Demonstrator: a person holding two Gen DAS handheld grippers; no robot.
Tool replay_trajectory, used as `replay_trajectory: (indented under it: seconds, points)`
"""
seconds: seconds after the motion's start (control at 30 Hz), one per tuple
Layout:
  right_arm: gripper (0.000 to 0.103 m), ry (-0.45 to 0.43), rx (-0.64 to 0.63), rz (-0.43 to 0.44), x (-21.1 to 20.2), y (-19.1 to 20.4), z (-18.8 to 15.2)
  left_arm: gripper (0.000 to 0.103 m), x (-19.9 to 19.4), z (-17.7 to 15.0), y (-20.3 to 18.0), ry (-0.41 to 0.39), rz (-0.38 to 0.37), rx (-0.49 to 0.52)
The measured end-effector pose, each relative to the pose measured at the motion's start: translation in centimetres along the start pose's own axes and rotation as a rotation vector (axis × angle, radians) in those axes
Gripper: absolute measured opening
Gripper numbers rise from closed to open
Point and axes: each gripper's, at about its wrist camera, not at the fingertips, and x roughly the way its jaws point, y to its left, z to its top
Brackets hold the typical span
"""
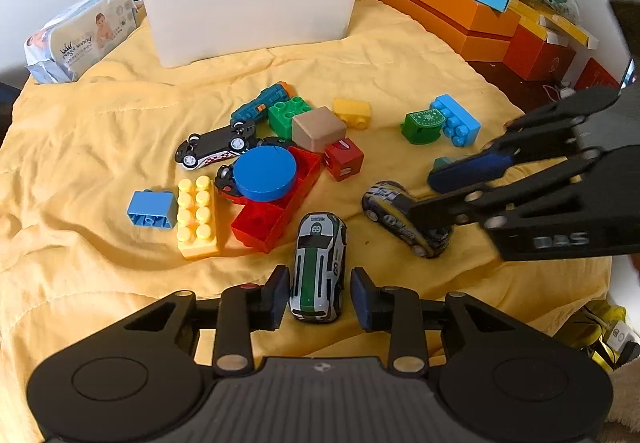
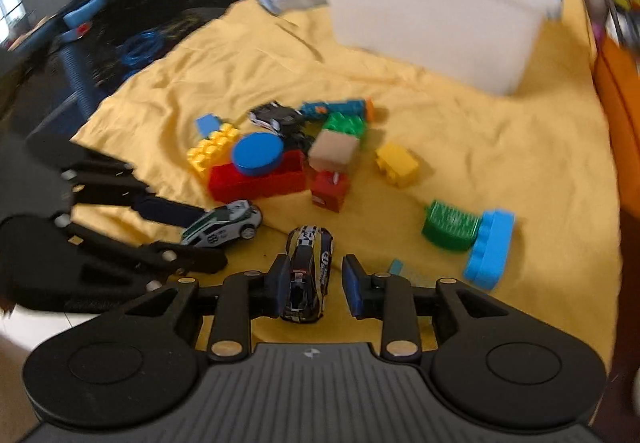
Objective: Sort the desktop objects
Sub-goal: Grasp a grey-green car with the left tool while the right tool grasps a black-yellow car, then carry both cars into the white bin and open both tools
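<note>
Jaws of the left gripper [image 1: 320,297] stand spread around the white-green car [image 1: 319,269], clear of it; right gripper [image 2: 311,285] likewise straddles the black-yellow car [image 2: 307,273].

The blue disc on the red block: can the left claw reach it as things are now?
Probably not directly. The left claw is open around the white and green car, which lies between it and the blue disc. Lifted over the car, the disc's top looks free.

Home: toy cars [image 1: 319,267], blocks [image 1: 197,217], baby wipes [image 1: 82,37]
</note>
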Motion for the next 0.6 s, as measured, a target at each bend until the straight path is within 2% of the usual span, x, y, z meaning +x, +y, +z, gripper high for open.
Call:
replay_trajectory:
  seconds: [0.03,0.1,0.17,0.23,0.3,0.47,0.6]
  points:
    - [0.043,0.001,0.018,0.003,0.3,0.0,-0.1,0.037,0.0,0.0,0.0,0.0,0.002,0.006]
    - [0.05,0.022,0.026,-0.007,1.1,0.3,-0.4,0.037,0.1,-0.1,-0.1,0.002,0.015,0.017]
    - [0.05,0.04,-0.005,-0.031,1.5,1.0,-1.2,0.038,0.5,-0.3,-0.1,0.021,0.013,0.022]
    - [0.045,0.031,-0.027,-0.048,1.4,1.4,-1.5,0.038,0.6,-0.4,-0.2,0.011,0.015,0.038]
    - [0.032,0.022,-0.027,-0.065,1.3,1.4,-1.5,0.033,0.5,-0.5,-0.1,-0.001,0.007,0.045]
    - [0.032,0.008,-0.022,-0.088,0.6,1.6,-1.4,0.032,-0.1,-0.2,0.4,-0.021,-0.023,0.036]
    - [0.032,-0.036,-0.025,-0.117,-1.2,1.6,-0.9,0.032,-1.6,1.0,0.5,-0.072,-0.023,0.058]
